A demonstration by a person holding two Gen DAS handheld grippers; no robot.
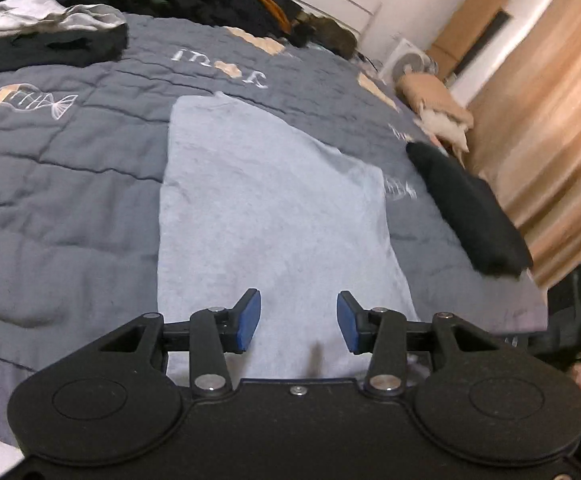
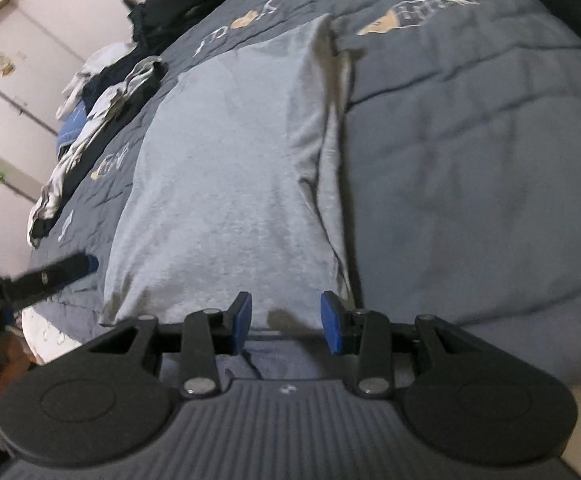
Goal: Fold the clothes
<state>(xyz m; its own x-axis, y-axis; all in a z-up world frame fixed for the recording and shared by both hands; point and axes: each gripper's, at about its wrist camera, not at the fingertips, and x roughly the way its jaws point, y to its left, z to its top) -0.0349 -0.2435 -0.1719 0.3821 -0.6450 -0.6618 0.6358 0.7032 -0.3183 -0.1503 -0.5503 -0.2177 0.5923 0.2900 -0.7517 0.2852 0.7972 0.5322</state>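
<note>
Shirt (image 1: 274, 208) near edge hidden behind both grippers, fingers (image 1: 248, 320) apart, empty.

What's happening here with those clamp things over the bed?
A person is folding laundry with a hand-held gripper in each hand. A light blue garment lies on the grey quilt, already folded into a long strip. Both the left gripper and the right gripper are open at its near end, holding nothing. A black folded garment sits to one side, and a pile of unfolded clothes waits farther up the bed.
</note>
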